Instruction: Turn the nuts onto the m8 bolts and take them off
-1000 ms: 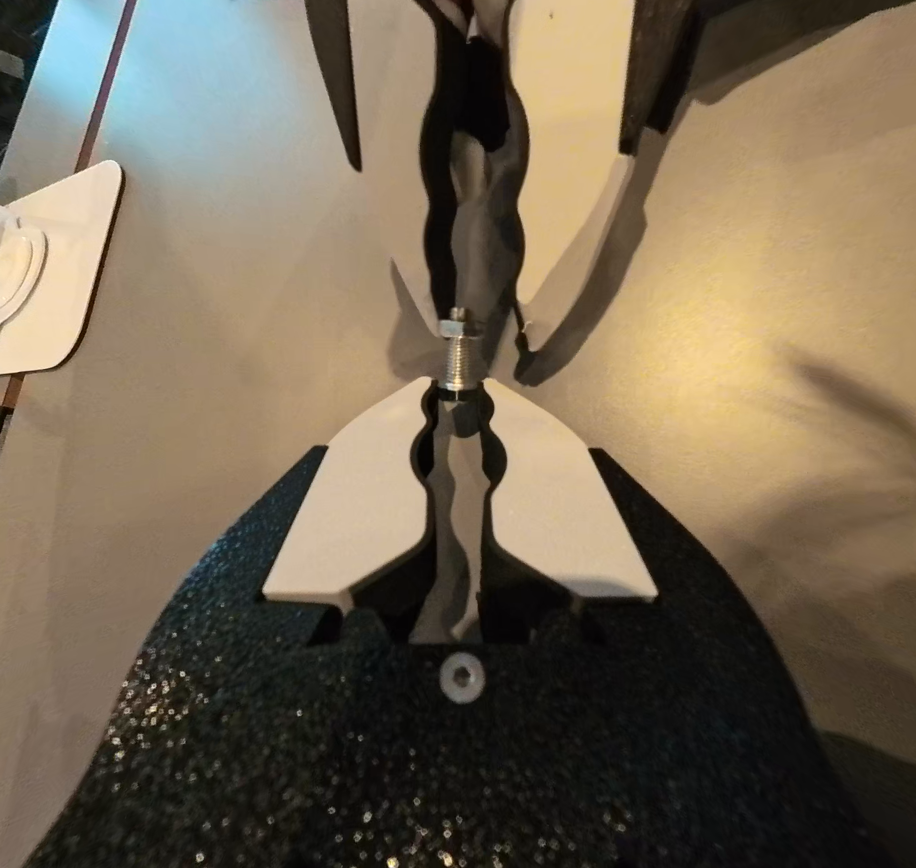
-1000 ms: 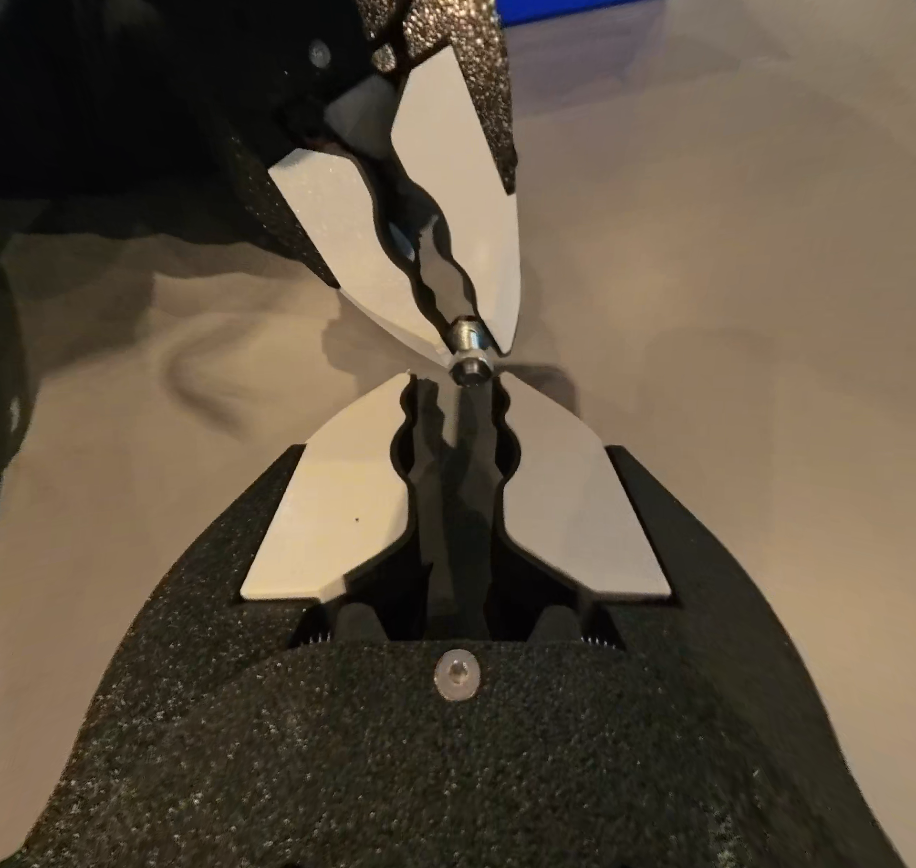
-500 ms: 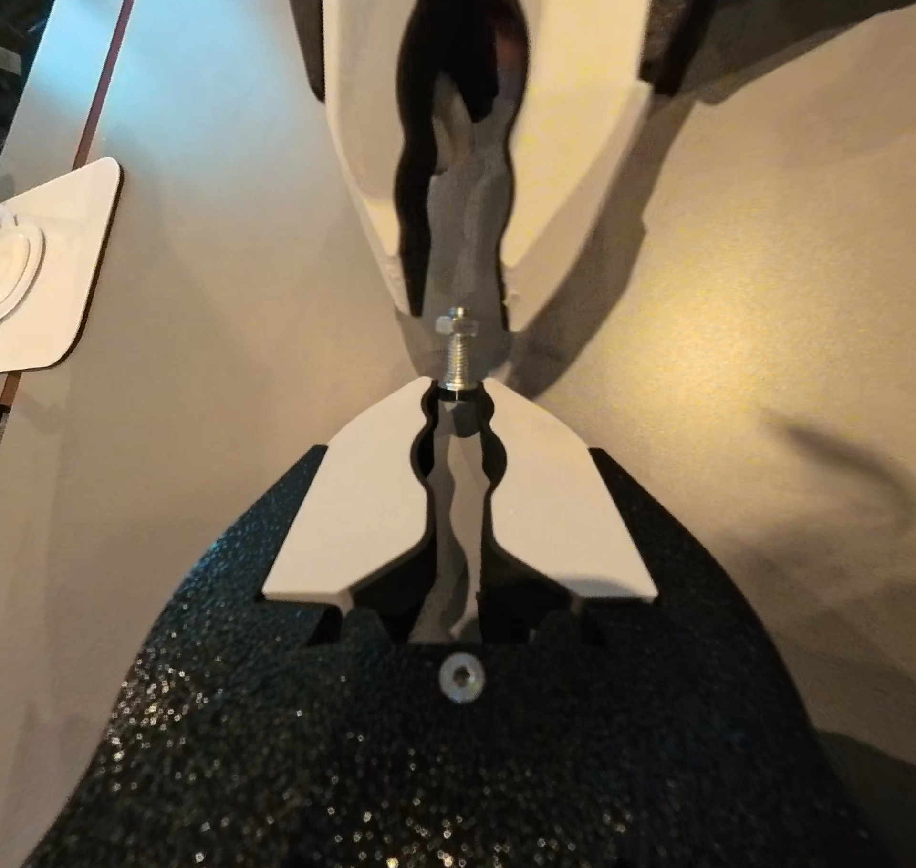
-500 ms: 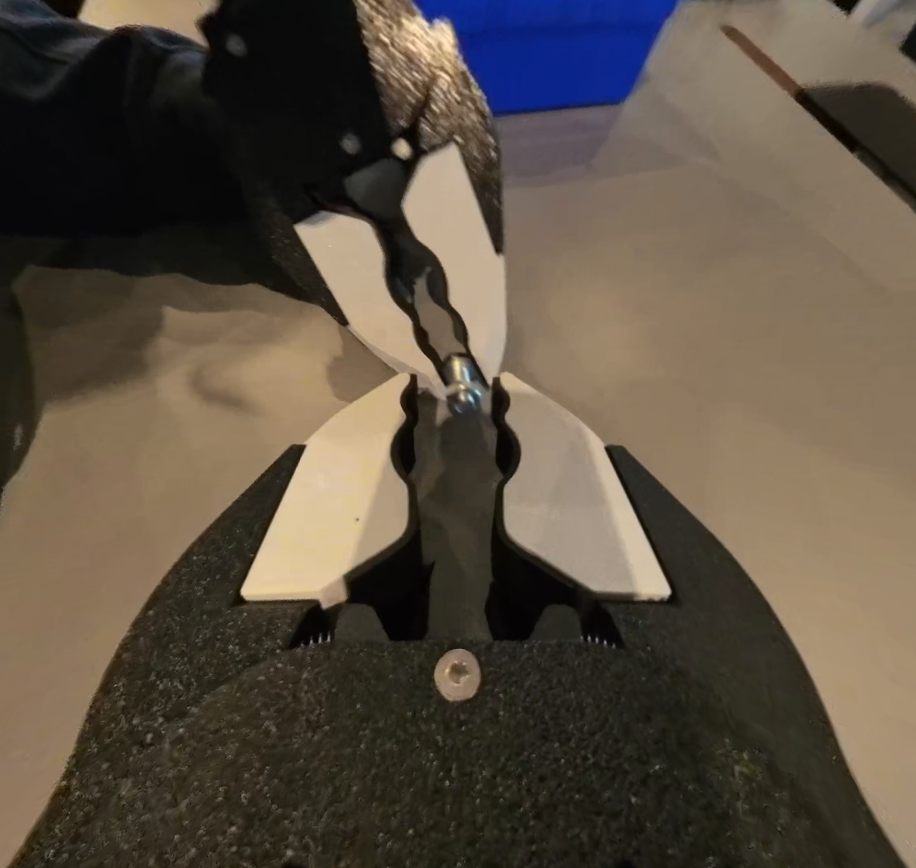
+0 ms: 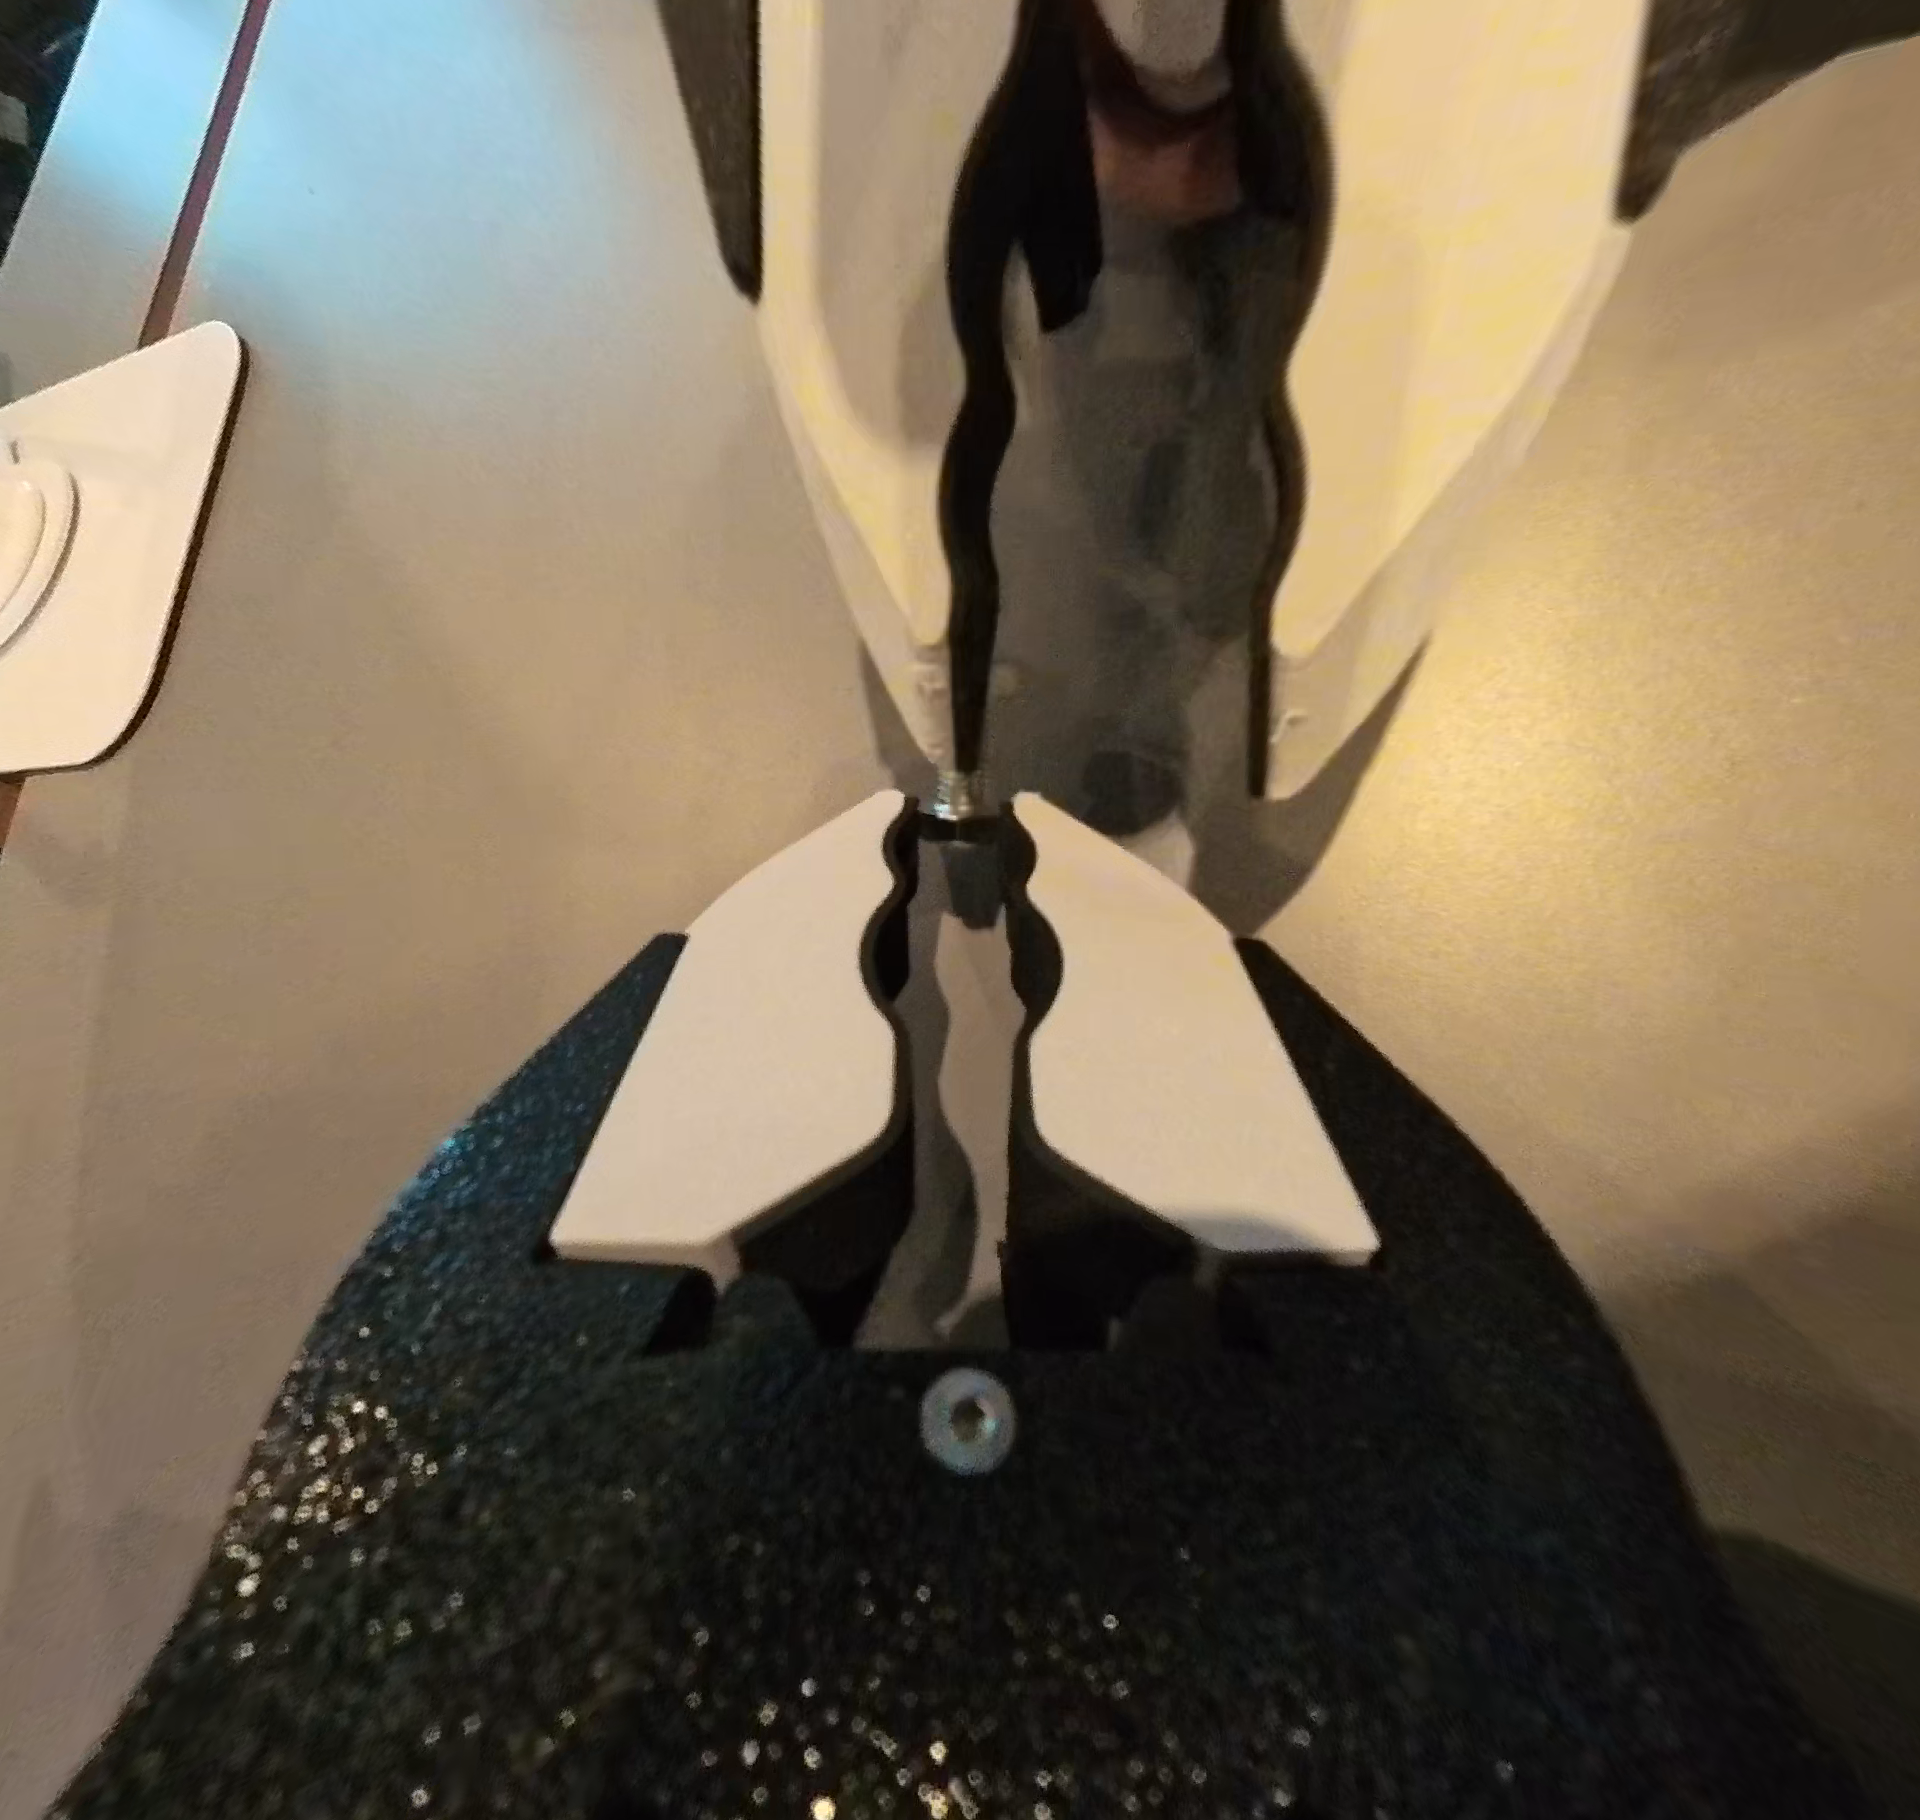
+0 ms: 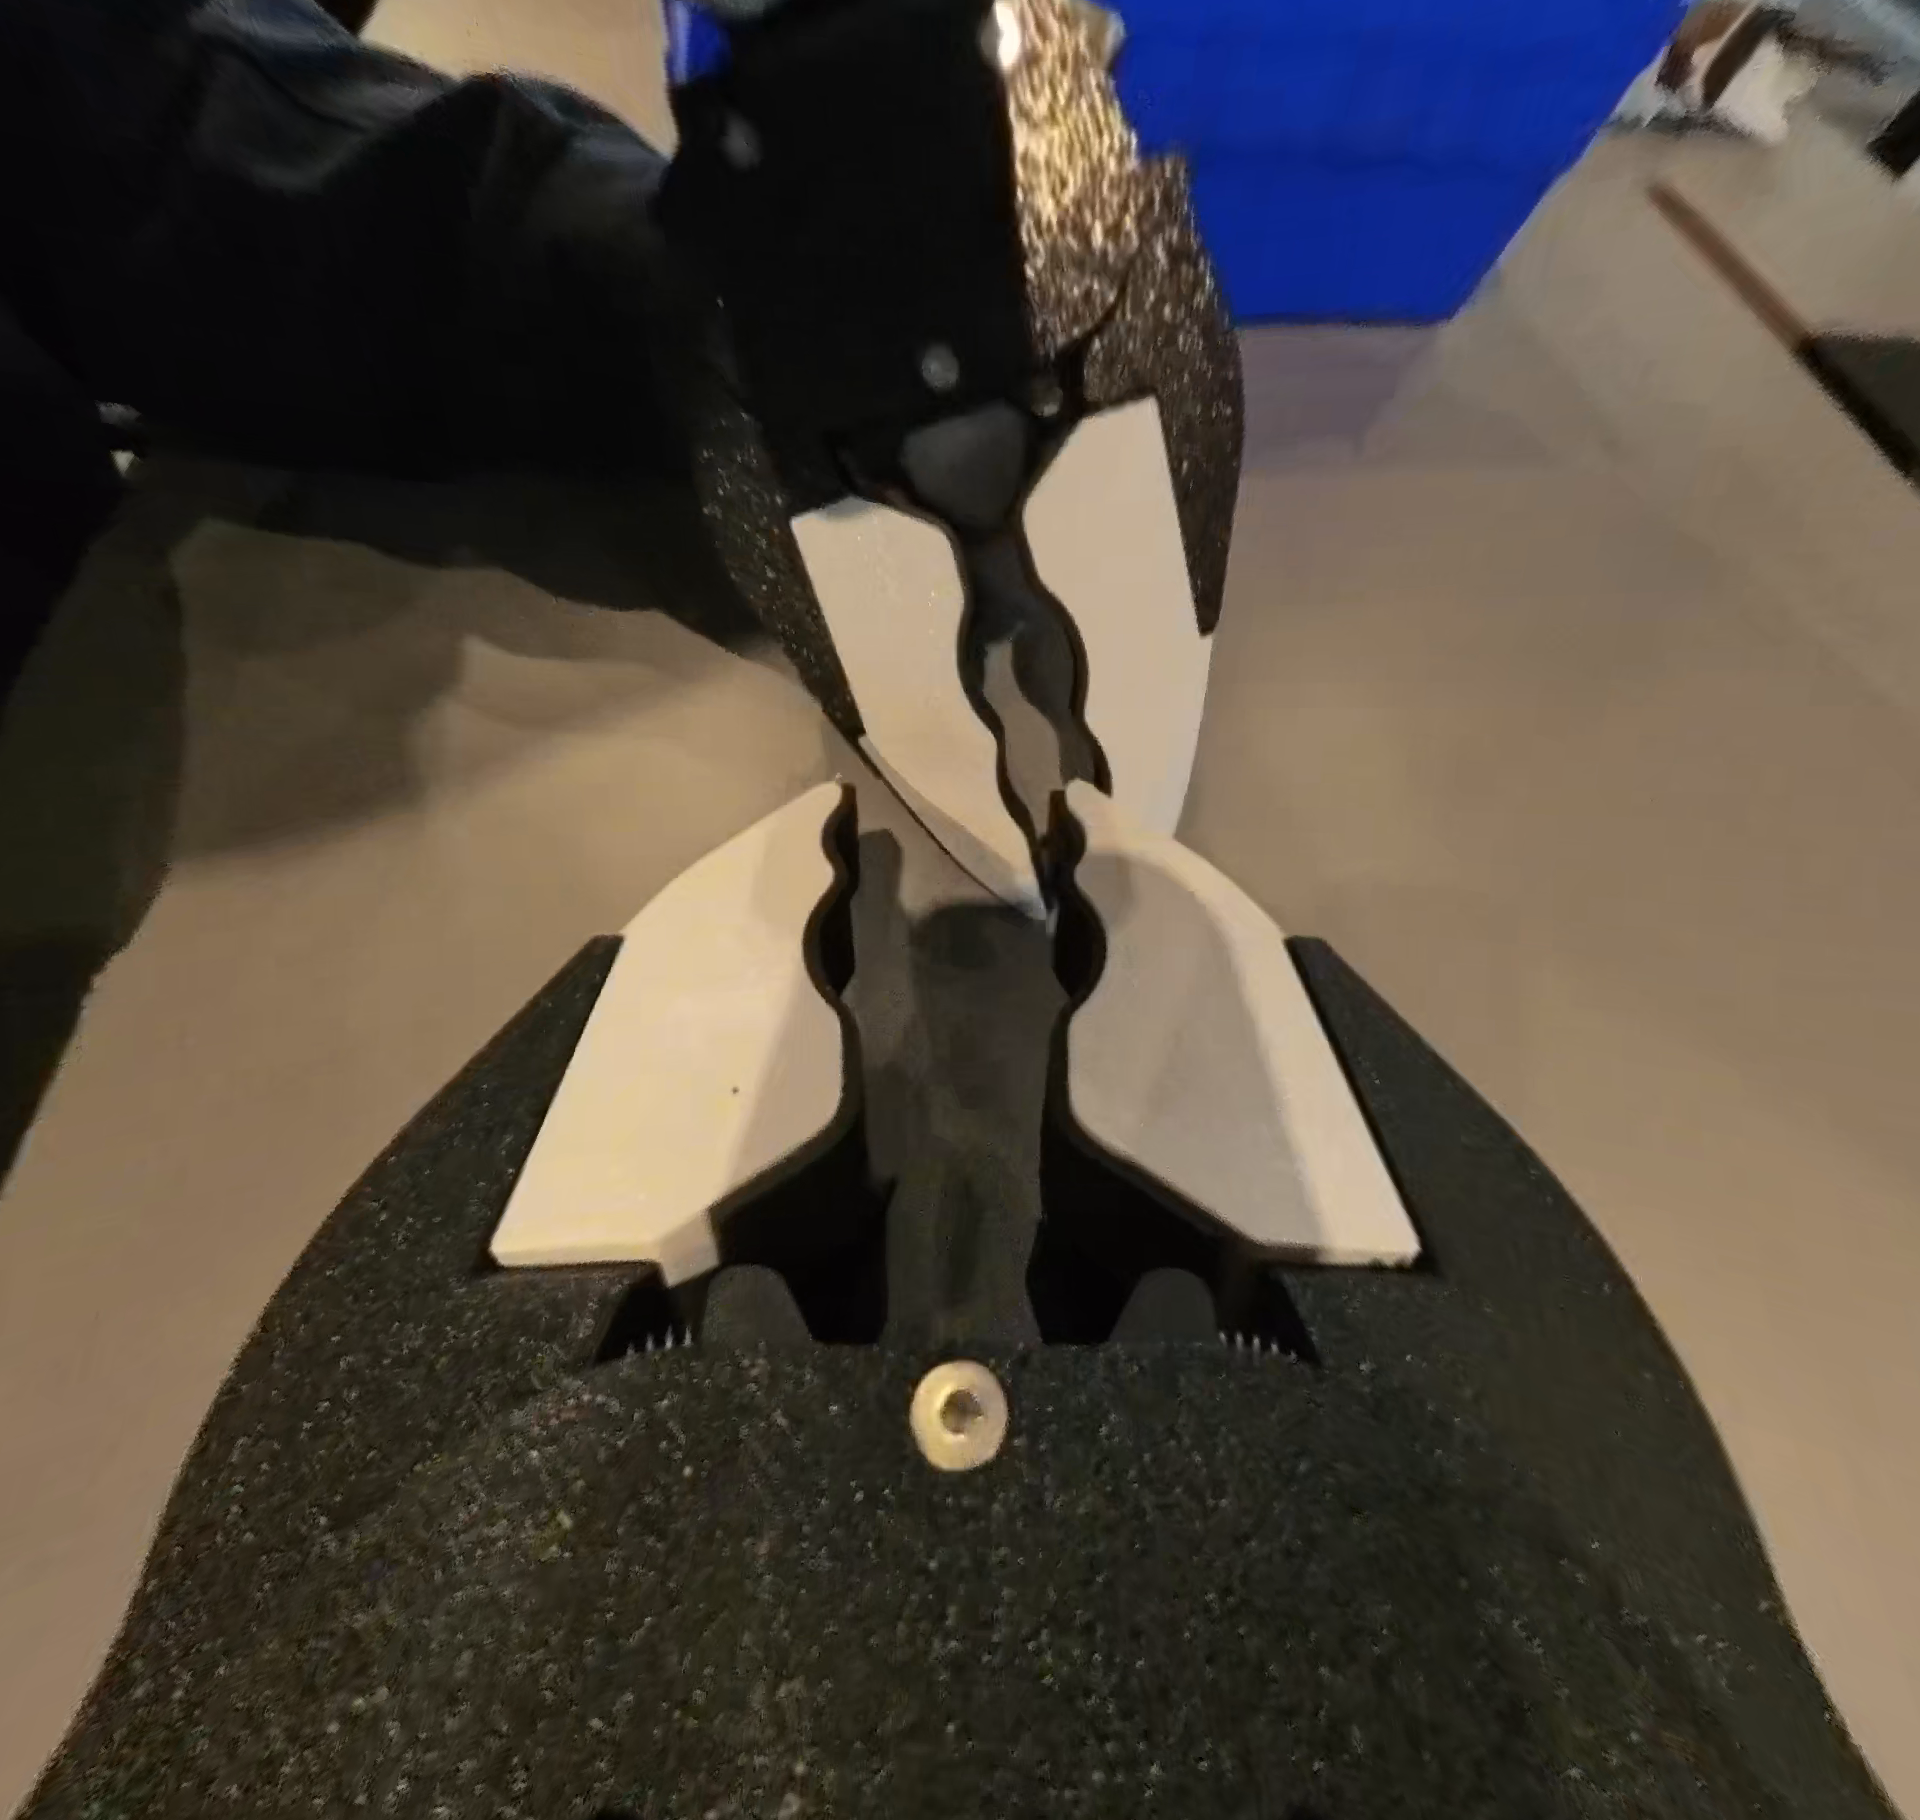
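In the left wrist view my left gripper (image 5: 961,820) is shut on the head of a silver bolt (image 5: 961,800), and its threaded shaft sticks out forward. My right gripper (image 5: 1112,773) comes in from the top with its jaws wide apart. One of its fingers (image 5: 914,690) lies over the bolt's tip and hides the nut. In the right wrist view my right gripper (image 6: 953,799) is open. The left gripper's fingers (image 6: 925,721) reach in between its tips, and the bolt is hidden there.
The grey table (image 5: 416,627) lies under both grippers. A white board with a round part (image 5: 104,544) sits at the left edge. A blue bin (image 6: 1351,108) stands at the back. A person's dark sleeve (image 6: 312,264) holds the left gripper. The tips of one gripper are about 5 cm away from the tips of the other.
My right gripper has turned, come closer to the left gripper and opened wider. The nut on the bolt's tip, plain before, is now covered by its finger. The left gripper holds the bolt as before.
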`<move>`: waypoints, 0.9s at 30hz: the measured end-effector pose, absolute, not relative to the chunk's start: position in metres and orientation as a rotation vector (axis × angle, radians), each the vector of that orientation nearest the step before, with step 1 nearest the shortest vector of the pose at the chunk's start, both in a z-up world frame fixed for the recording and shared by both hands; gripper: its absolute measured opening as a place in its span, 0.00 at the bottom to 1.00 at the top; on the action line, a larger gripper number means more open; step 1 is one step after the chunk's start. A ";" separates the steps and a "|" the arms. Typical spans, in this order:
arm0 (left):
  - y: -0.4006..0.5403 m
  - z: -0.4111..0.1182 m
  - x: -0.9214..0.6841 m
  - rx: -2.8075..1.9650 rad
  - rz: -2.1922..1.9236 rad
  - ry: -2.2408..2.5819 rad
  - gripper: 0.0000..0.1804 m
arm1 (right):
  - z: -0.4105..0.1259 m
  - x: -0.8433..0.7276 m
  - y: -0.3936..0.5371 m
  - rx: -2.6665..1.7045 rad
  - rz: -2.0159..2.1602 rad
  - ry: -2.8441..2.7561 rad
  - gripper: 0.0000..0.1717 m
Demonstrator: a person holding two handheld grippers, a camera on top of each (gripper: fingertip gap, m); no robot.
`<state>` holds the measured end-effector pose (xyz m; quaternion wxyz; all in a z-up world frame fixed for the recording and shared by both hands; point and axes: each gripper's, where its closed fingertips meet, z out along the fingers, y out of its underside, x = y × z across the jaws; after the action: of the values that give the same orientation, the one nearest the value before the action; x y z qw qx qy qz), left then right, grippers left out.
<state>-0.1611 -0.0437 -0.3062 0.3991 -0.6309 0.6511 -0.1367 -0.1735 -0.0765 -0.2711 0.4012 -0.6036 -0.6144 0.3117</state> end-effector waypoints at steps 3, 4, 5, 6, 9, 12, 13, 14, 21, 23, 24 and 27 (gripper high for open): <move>-0.044 -0.306 -0.161 -1.597 -0.350 1.645 0.08 | -0.272 -0.163 -0.064 -1.589 0.721 -1.505 0.20; -0.044 -0.306 -0.161 -1.597 -0.348 1.646 0.08 | -0.274 -0.158 -0.060 -1.639 0.734 -1.481 0.20; -0.044 -0.306 -0.161 -1.597 -0.347 1.646 0.08 | -0.277 -0.154 -0.056 -1.691 0.748 -1.460 0.20; -0.044 -0.306 -0.161 -1.597 -0.347 1.646 0.08 | -0.282 -0.151 -0.055 -1.738 0.759 -1.453 0.20; -0.044 -0.306 -0.161 -1.597 -0.348 1.647 0.08 | -0.295 -0.149 -0.057 -1.818 0.764 -1.489 0.20; -0.044 -0.306 -0.161 -1.598 -0.345 1.649 0.08 | -0.295 -0.157 -0.061 -1.765 0.740 -1.530 0.23; -0.044 -0.306 -0.161 -1.599 -0.348 1.648 0.08 | -0.292 -0.159 -0.061 -1.718 0.717 -1.538 0.23; -0.044 -0.306 -0.161 -1.599 -0.348 1.648 0.08 | -0.284 -0.163 -0.063 -1.651 0.717 -1.535 0.24; -0.043 -0.306 -0.161 -1.598 -0.344 1.649 0.08 | -0.277 -0.149 -0.052 -1.685 0.679 -1.461 0.21; -0.043 -0.306 -0.161 -1.596 -0.341 1.651 0.08 | -0.286 -0.146 -0.051 -1.769 0.718 -1.452 0.20; -0.043 -0.306 -0.161 -1.596 -0.340 1.651 0.08 | -0.290 -0.146 -0.052 -1.791 0.727 -1.461 0.20; -0.043 -0.306 -0.161 -1.596 -0.340 1.652 0.08 | -0.296 -0.153 -0.059 -1.796 0.751 -1.508 0.21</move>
<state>-0.1615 -0.0432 -0.3061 0.3986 -0.6304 0.6525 -0.1343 -0.1533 -0.0587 -0.2960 0.3330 -0.6876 -0.5776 0.2876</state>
